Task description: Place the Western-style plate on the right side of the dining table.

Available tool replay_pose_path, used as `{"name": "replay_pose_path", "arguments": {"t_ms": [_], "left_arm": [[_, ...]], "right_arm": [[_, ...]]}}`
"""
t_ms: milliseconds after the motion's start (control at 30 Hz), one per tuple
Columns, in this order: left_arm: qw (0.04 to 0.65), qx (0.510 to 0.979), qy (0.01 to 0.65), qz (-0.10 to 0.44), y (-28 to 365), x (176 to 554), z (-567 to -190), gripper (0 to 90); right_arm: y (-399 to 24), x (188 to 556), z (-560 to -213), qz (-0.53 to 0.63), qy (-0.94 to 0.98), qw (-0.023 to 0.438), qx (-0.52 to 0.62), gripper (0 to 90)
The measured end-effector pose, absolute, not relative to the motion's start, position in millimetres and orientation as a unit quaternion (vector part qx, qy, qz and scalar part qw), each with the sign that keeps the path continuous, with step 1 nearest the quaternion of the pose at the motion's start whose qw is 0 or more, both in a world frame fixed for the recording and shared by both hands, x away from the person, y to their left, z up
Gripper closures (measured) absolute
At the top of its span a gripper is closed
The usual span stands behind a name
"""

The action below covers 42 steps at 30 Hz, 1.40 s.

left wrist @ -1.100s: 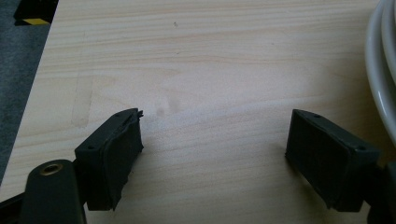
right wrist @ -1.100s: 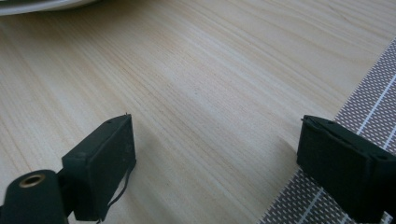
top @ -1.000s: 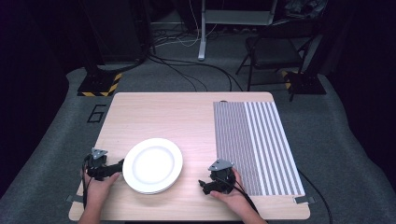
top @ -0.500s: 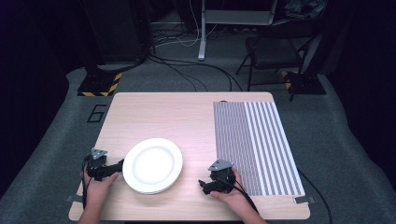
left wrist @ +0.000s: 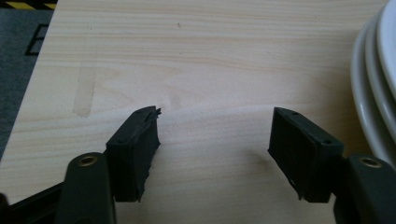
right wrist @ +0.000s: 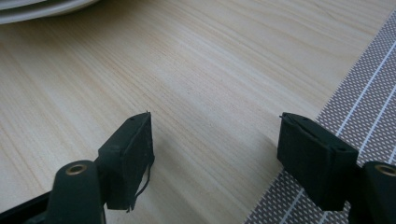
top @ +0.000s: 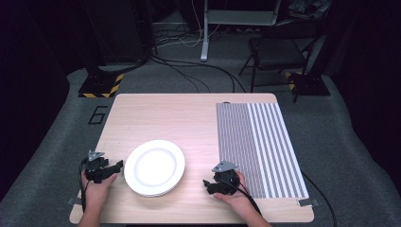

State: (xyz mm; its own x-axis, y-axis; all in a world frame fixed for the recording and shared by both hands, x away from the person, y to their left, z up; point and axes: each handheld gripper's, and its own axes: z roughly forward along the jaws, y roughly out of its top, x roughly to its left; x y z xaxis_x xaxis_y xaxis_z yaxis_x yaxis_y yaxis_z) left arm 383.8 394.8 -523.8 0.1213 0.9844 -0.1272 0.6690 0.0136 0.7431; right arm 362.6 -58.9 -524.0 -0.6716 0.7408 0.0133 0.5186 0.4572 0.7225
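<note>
Resting low near the front edge of the table [top: 189, 113], both claws sit spread with nothing between the pads. The left gripper [top: 116, 166] has just been closing a little, as has the right gripper [top: 206, 185], yet each gap holds only bare wood. The stack of white plates [top: 154, 167] lies just ahead of the left claw's tips, almost touching, and well off to the far side of the right one. A careless push from the left could slide the stack, or a pad could catch just the top rim and tip a plate. The striped placemat [top: 257, 149] lies right beside the right claw and might snag and drag. Beyond both claws the wood lies open.
</note>
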Motion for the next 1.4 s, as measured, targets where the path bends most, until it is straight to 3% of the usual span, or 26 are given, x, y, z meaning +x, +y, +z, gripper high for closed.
{"name": "replay_pose_path", "arguments": {"t_ms": [167,433,533,733,1067,1400], "left_arm": [[0.357,0.661,0.631,0.193,395,385,-512,37.1],[0.359,0.659,0.633,0.191,389,383,-486,43.2],[0.370,0.651,0.640,0.173,388,381,-480,50.4],[0.397,0.633,0.642,0.174,388,377,-480,48.5],[0.404,0.632,0.634,0.187,390,368,-480,44.1],[0.436,0.619,0.631,0.166,391,359,-474,44.3]], "right_arm": [[-60,363,-513,0.367,0.836,0.149,0.379,32.0],[-59,367,-496,0.373,0.830,0.140,0.390,41.1],[-56,369,-492,0.378,0.826,0.144,0.393,44.1],[-49,376,-492,0.376,0.827,0.133,0.396,49.9],[-37,392,-479,0.400,0.818,0.126,0.394,47.1],[-19,404,-471,0.413,0.817,0.112,0.386,48.2]]}}
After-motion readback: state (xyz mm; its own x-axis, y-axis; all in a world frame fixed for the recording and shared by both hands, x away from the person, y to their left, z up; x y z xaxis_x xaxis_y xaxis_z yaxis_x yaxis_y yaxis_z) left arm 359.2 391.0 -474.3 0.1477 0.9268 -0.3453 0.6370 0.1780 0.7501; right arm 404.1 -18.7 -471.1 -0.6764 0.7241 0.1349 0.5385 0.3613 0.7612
